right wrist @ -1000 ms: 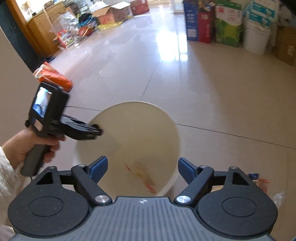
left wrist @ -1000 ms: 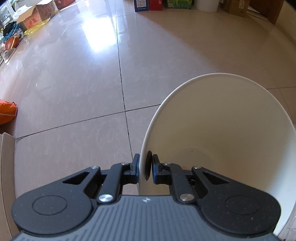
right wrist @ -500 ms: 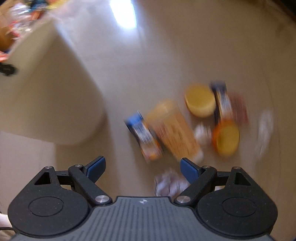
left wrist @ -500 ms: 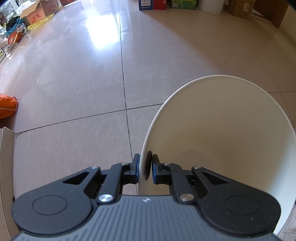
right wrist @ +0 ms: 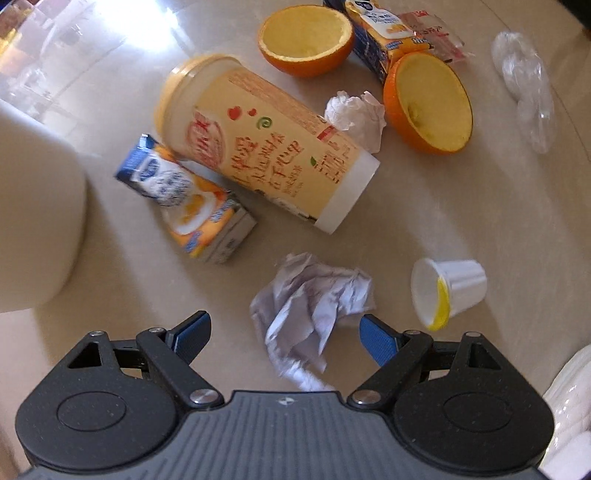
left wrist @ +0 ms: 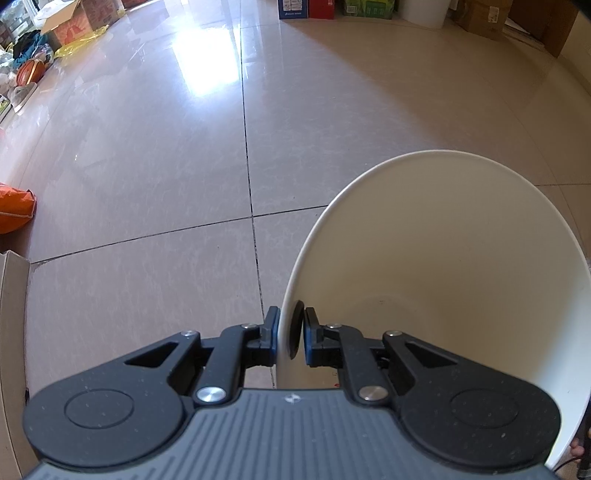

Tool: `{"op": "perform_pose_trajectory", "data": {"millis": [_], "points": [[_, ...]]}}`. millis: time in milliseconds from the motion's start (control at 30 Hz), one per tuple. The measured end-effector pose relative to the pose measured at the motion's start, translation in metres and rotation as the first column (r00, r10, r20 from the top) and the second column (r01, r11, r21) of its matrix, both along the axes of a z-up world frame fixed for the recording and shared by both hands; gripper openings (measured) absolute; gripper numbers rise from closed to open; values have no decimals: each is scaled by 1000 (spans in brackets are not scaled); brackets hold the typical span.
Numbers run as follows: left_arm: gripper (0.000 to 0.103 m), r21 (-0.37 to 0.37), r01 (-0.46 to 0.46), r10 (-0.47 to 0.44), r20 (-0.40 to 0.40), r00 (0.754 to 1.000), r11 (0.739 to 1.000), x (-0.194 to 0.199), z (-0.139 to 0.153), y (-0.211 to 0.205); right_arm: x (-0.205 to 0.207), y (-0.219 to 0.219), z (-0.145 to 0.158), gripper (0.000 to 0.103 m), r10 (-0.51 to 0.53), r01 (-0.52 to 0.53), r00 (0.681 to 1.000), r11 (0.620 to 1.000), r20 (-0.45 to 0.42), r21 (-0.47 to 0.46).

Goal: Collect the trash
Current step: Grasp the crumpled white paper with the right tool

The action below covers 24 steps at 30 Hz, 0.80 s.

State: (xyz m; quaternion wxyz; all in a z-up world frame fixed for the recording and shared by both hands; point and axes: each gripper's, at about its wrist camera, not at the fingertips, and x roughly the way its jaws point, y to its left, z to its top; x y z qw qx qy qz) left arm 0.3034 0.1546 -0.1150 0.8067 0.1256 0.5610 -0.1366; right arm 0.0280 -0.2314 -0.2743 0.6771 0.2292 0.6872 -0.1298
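Note:
My left gripper (left wrist: 290,334) is shut on the rim of a cream trash bin (left wrist: 443,266), which tilts toward the camera. The bin's outer wall (right wrist: 33,221) fills the left of the right wrist view. My right gripper (right wrist: 284,334) hangs open over a crumpled white paper ball (right wrist: 310,306) lying between its blue pads. Beyond lie a tall yellow snack cup (right wrist: 266,147) on its side, a blue-and-orange carton (right wrist: 184,195), two hollow orange peel halves (right wrist: 306,37) (right wrist: 430,103), a tissue wad (right wrist: 354,114) and a small white cup (right wrist: 447,291).
A second carton (right wrist: 376,33), a clear wrapper and a clear plastic bag (right wrist: 528,85) lie at the far right. Boxes and a white bucket (left wrist: 423,11) line the far wall. An orange bag (left wrist: 14,210) sits at the left. A white sleeve (right wrist: 569,406) shows at lower right.
My right gripper swung from above the bin's mouth down to the litter pile and now straddles the paper ball. The left gripper kept its hold on the bin rim.

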Motion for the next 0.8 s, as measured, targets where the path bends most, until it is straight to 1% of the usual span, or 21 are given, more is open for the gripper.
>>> {"op": "perform_pose_trajectory", "data": {"millis": [100,233,267,333,400,433,533,600,800], "points": [[11,3,0,0,-1,1000,1000,0,0,-1,1,5,-13,91,4,-5,1000,998,-15,-58],[11,1,0,0,-2,1000,1000,0,-1,-1,-1,7,-23,89,-7,6,1000,997,-8,-72],[11,0,-1,1,-3,1000,1000,1,-1,-1,-1,8,-24,88,-6,5,1000,997,-10,-77],[11,-1,-2,2,-5,1000,1000,1,-1,-1,0,11,-26,77,9,-10,1000,997,-20,-83],[11,-3,-3,3,-6,1000,1000,1,0,-1,1,14,-32,72,22,-24,999,995,-30,-92],[11,-3,-2,2,-5,1000,1000,1,0,-1,1,16,-31,67,32,-35,999,994,-31,-101],[11,-6,-3,3,-6,1000,1000,1,0,0,3,15,-31,59,33,-37,999,993,-42,-108],[11,-6,-4,4,-7,1000,1000,2,-1,1,3,15,-27,56,30,-35,999,994,-44,-102],[10,-7,-4,4,-7,1000,1000,2,-1,2,14,21,0,56,118,-123,992,986,-47,-113]]}}
